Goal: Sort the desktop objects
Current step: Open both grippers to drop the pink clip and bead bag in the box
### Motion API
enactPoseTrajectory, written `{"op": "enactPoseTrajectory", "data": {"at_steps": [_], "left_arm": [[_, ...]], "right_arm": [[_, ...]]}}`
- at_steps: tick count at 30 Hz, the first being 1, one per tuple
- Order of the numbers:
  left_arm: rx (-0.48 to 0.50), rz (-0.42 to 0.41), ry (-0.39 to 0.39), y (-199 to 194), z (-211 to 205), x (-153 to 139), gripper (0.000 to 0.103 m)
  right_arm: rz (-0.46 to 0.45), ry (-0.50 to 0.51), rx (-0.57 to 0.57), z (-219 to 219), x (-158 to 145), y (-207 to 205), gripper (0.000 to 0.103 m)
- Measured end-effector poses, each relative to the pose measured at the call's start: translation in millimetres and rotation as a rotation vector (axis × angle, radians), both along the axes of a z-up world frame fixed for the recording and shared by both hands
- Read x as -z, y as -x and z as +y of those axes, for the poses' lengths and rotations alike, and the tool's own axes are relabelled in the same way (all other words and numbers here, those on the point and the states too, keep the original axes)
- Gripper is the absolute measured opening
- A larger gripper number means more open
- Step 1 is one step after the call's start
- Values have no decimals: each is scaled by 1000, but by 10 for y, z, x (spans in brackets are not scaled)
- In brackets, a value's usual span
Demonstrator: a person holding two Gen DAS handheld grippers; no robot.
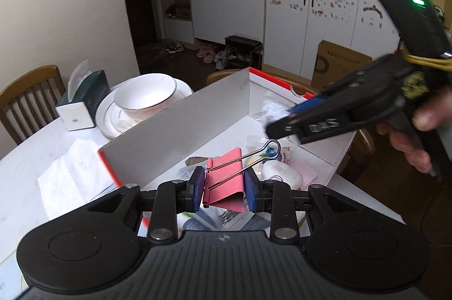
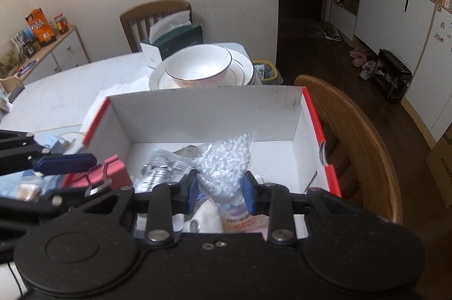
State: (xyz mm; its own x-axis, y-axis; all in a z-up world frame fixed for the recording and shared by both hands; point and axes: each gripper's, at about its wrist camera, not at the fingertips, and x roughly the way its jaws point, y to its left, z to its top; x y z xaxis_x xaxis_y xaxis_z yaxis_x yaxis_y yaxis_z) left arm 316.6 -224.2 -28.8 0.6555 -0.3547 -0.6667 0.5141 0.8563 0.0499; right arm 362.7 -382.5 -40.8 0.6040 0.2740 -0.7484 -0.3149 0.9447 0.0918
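The left gripper pinches a pink binder clip across its folded steel body, blue pads flat on its two faces, so the wire handles stick forward clear of the grip; that hold probably keeps the springy clip from twisting as it is carried over the box. The right gripper pinches a clear bag of white beads near its lower part; the soft plastic bunches between the pads and the bumpy, pellet-filled bulk stands above them. Both things hang over the open box, which looks like the place for sorted items, so both loads seem about ready to be let go. The box is white corrugated card inside with red outer edges, and already holds crinkly packets, a printed sachet and a white cottony pad. Beyond its far wall a glossy white bowl with a thin gold rim sits in a matching plate on the pale table, with a dark green tissue box beside it and a crumpled tissue near the box. Farther off stands a slatted wooden chair against the plain wall.
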Motion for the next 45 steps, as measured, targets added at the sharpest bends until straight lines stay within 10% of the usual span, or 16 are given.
{"op": "enactPoseTrajectory", "data": {"at_steps": [45], "left_arm": [[-56,211,-43,-480,-155,518,30]], "right_arm": [[200,39,-78,42,516,-794,47]]}}
